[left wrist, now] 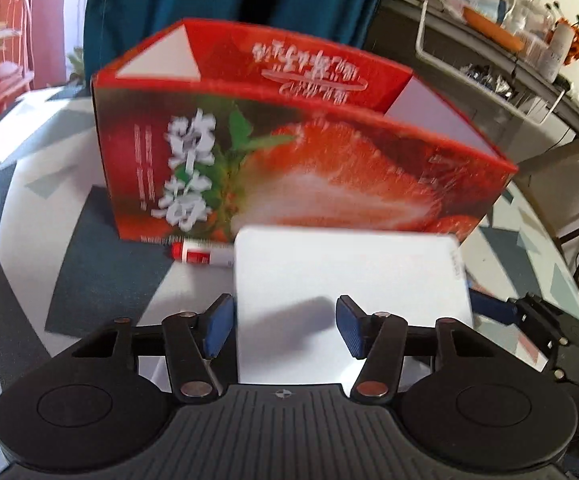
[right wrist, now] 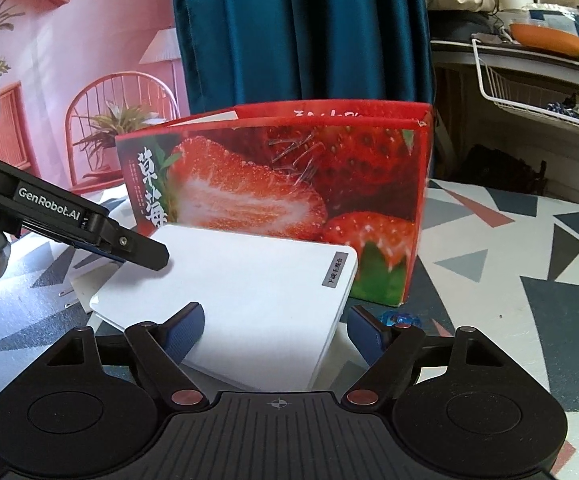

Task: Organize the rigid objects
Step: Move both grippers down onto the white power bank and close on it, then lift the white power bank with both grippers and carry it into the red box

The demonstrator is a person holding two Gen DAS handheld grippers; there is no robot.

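The flat white case (right wrist: 245, 292) lies just in front of the strawberry box (right wrist: 289, 184). It looks stiff, light and slick, best pinched across its thin edges. Both the left gripper (left wrist: 285, 326) and the right gripper (right wrist: 275, 330) are spread wide around it, gripping nothing.

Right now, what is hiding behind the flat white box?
Behind the flat white rectangular box stands the red strawberry carton. A red-and-white tube pokes out at its left corner; the rest is covered.
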